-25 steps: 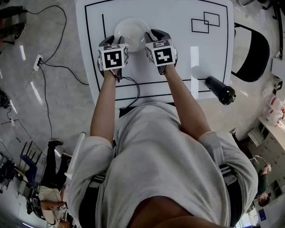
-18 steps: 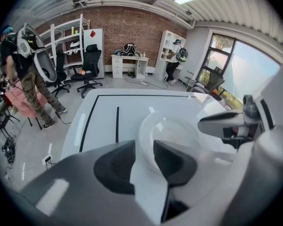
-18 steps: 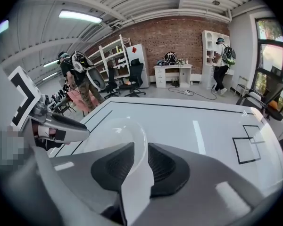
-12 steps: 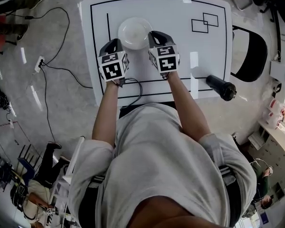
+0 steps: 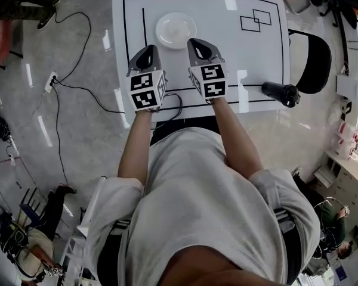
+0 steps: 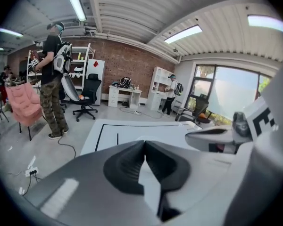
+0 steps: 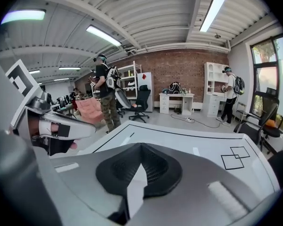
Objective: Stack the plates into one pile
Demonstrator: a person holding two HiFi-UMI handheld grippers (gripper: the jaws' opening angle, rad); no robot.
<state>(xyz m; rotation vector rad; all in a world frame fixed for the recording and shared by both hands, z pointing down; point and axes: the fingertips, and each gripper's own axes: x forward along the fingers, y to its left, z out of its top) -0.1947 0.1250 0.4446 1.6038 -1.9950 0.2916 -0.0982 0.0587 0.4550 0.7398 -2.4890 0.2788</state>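
- The plates (image 5: pixel 176 30) are seen as one pile on the table (image 5: pixel 227 46), just beyond both grippers and untouched.
- The left gripper (image 5: pixel 145 49) and right gripper (image 5: pixel 196 42) are shut on nothing, their jaws having just been closing.
- The pile could be knocked askew if a gripper is swung low.

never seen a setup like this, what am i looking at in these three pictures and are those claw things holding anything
No robot: a person holds a two-jaw gripper in each hand, left gripper and right gripper. One picture comes from a camera on the person's head, looking down; the other two from cameras on the grippers, looking along their jaws. On the white table lie white plates, seemingly one pile, and a black cylinder. Both grippers have just closed their jaws on nothing.
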